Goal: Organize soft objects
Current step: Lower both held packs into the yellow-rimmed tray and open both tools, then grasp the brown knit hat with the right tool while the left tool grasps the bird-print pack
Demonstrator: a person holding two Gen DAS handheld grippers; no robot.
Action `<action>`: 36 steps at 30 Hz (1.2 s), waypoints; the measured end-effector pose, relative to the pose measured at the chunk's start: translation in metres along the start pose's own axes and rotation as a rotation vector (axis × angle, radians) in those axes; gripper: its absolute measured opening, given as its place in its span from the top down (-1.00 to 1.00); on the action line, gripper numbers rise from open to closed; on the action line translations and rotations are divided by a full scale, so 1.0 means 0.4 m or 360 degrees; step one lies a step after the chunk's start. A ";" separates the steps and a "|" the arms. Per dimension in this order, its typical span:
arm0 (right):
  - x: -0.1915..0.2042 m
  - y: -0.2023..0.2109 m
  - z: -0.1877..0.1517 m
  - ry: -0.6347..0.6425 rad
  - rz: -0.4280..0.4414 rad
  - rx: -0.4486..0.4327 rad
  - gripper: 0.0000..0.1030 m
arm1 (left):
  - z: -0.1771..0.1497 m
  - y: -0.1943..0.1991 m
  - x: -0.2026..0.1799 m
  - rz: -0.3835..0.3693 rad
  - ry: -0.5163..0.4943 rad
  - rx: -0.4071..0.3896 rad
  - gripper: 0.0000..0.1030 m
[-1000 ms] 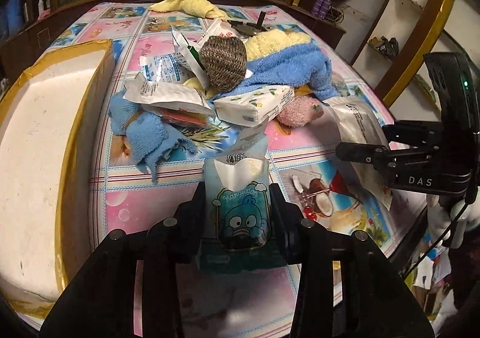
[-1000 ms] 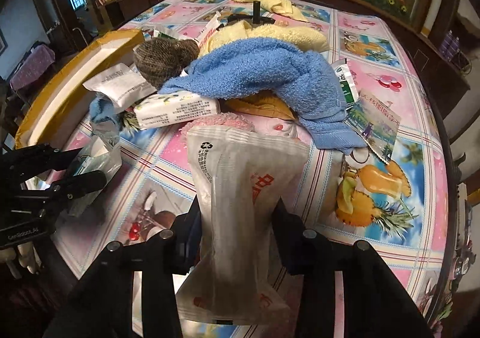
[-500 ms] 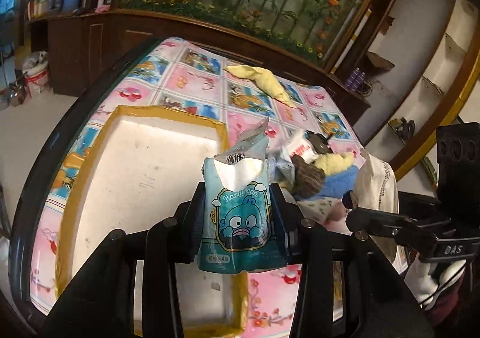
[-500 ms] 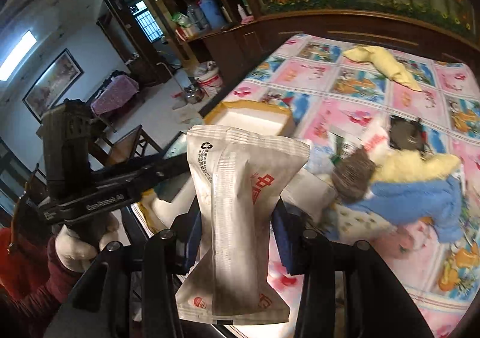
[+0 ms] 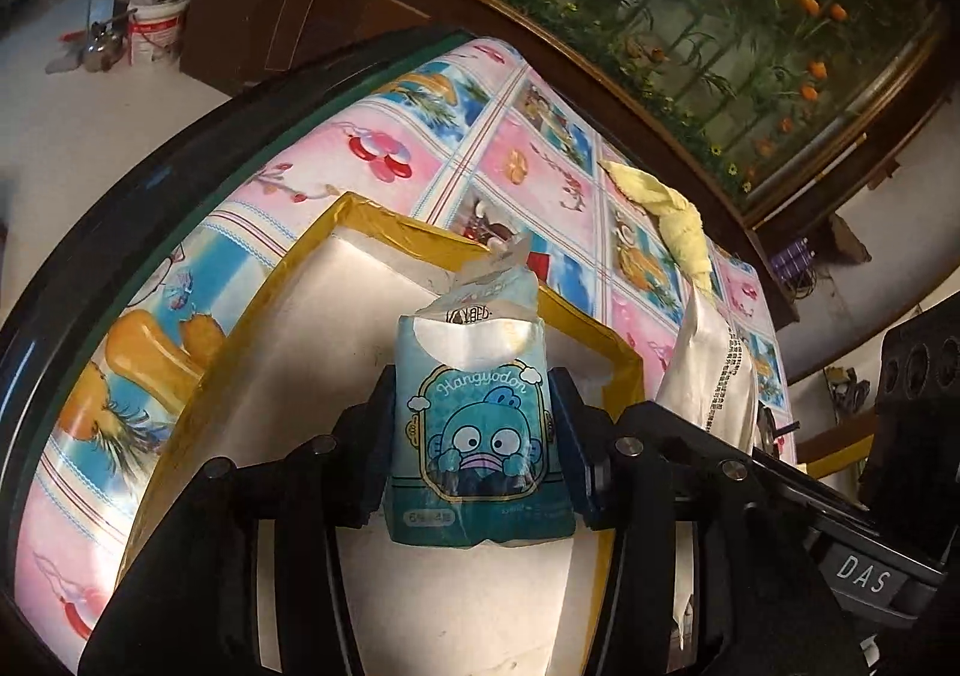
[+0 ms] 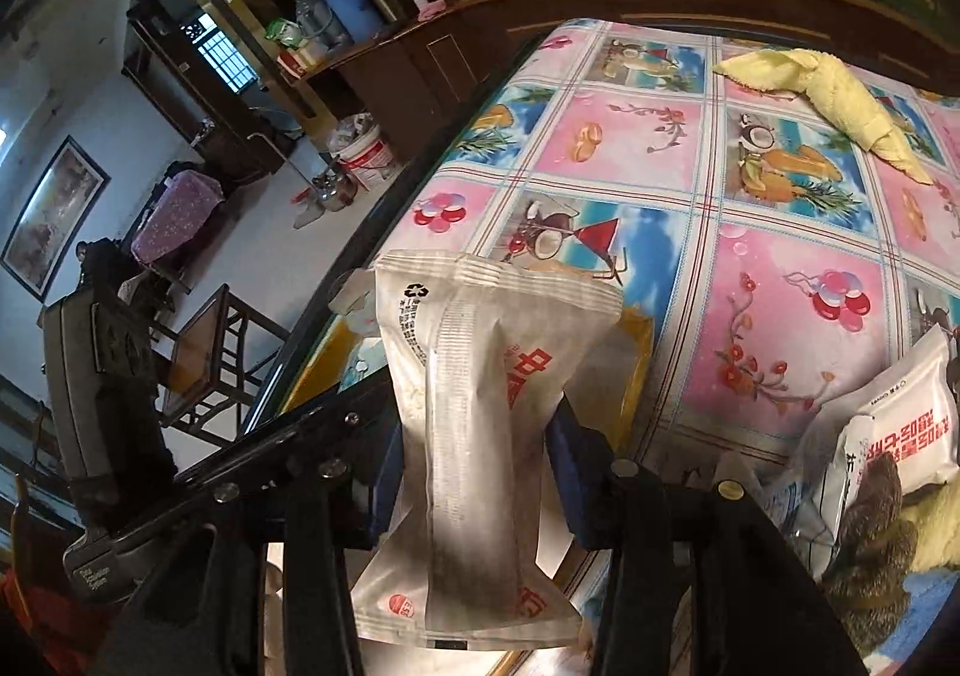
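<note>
Both views are dim and warm-toned, with strong fisheye bending and black corners. In the left wrist view, bright light falls on the white box, washing out its floor, and glare streaks the tablecloth. In the right wrist view, a window glows blue-white; the far room is soft and the dark gripper frames lose detail in shadow.

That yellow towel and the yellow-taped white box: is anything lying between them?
Nothing: in the left wrist view, only bare fruit-print tablecloth separates the yellow towel from the box.
</note>
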State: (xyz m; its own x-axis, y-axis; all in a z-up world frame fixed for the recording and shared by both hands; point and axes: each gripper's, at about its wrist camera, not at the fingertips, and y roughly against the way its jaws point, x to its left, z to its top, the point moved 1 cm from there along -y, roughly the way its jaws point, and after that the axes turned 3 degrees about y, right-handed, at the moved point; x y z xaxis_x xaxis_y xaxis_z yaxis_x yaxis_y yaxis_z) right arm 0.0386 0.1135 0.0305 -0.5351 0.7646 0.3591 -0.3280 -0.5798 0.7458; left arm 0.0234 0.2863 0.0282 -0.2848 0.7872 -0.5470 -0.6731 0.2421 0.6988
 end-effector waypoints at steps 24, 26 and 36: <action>-0.206 0.304 -0.152 0.0039 -0.0413 -0.0176 -0.08 | -0.181 0.259 -0.155 -0.0236 -0.0198 -0.0097 -0.20; -0.219 0.288 -0.164 0.0033 -0.0424 -0.0155 -0.08 | -0.221 0.258 -0.184 -0.0216 -0.0271 -0.0071 -0.20; -0.238 0.219 -0.189 0.0071 -0.0491 -0.0079 0.19 | -0.339 0.252 -0.277 -0.0114 -0.0549 -0.0017 -0.20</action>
State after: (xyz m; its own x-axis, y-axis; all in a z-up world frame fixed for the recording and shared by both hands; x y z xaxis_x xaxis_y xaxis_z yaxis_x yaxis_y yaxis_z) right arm 0.0018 -0.0316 0.0193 -0.4374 0.8943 0.0944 -0.5175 -0.3362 0.7869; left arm -0.1054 0.1464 0.0967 0.0092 0.9142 -0.4051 -0.6907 0.2988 0.6585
